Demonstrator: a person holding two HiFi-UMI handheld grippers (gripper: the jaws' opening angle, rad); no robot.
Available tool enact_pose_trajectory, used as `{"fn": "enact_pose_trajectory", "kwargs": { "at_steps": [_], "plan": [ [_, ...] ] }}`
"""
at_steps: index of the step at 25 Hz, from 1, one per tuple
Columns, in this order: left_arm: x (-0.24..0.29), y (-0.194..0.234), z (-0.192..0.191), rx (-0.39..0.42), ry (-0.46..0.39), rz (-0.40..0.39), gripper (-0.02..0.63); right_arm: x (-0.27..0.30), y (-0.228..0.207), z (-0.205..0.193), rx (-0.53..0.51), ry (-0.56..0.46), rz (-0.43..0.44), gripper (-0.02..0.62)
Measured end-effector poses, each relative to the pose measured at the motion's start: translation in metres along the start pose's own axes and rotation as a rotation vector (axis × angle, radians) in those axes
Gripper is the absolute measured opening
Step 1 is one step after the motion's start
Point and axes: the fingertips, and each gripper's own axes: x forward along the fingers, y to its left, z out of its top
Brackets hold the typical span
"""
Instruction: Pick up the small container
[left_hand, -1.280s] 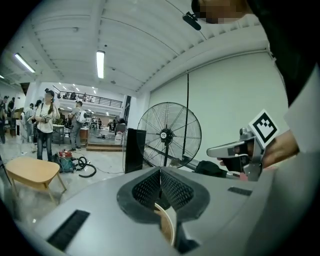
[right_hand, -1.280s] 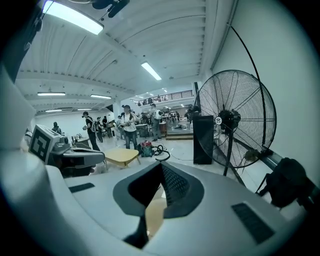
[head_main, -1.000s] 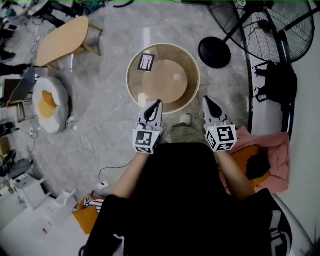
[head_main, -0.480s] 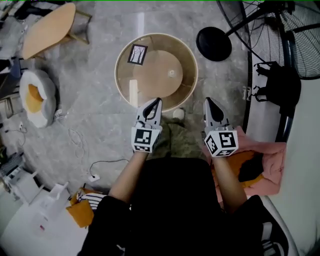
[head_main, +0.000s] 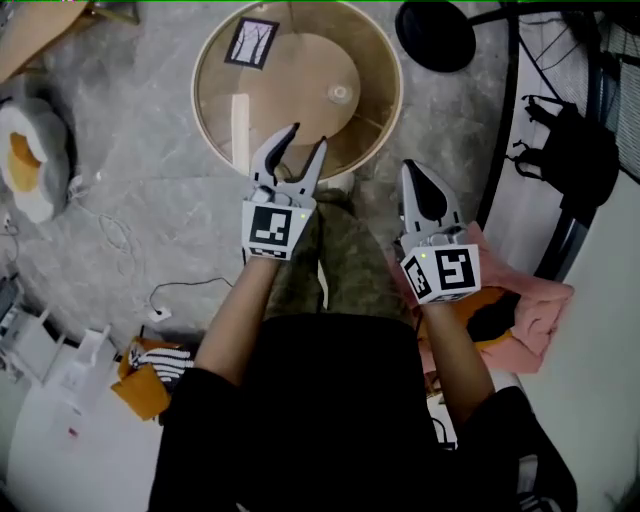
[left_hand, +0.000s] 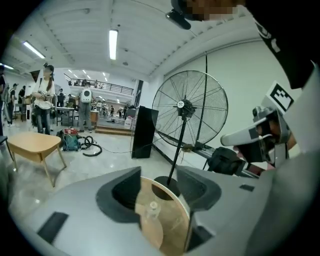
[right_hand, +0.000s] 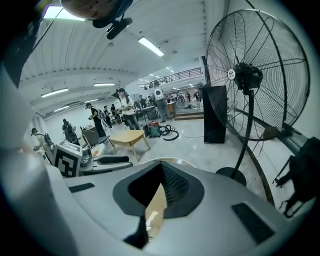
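Observation:
The small container, a little clear pot with a pale lid, stands upright near the middle of the round glass-topped table. My left gripper hovers over the table's near rim with its jaws opening and nothing between them. In the left gripper view the container shows through the gap of the left gripper, still well ahead of it. My right gripper is shut and empty, just off the table's right edge. In the right gripper view the right gripper points at the table's rim.
A black-and-white marker card lies at the table's far left. A floor fan's round base and pole stand at the far right, with a black bag beside them. Pink cloth lies right of me, and a cable on the left.
The left gripper's jaws have opened from shut. Both grippers have come forward towards the table, the left one reaching over its near rim. The right gripper stays shut.

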Motion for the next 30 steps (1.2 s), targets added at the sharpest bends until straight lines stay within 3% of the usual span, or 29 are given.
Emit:
{"fn": "enact_pose_trajectory", "kwargs": {
  "at_steps": [1,5,8,13,18,30],
  "plan": [
    [0.005,0.007,-0.003,-0.013,-0.020,0.016,0.251,0.006,-0.003,-0.008,0.001,0.008,-0.005,0.017],
    [0.028,0.035,-0.030,-0.040,-0.020,0.031,0.343,0.031,-0.006,-0.040,0.014,0.050,-0.006,0.017],
    [0.046,0.046,-0.058,-0.052,0.008,0.005,0.352,0.048,-0.011,-0.057,0.021,0.072,0.002,0.017],
    [0.075,0.047,-0.093,0.013,0.042,-0.041,0.352,0.067,-0.023,-0.075,0.029,0.065,0.002,0.017],
    [0.113,0.047,-0.143,0.021,0.094,-0.104,0.353,0.097,-0.033,-0.107,0.028,0.074,0.008,0.017],
    [0.193,0.056,-0.223,0.059,0.139,-0.142,0.367,0.142,-0.042,-0.175,0.054,0.133,0.063,0.017]
  ]
}}
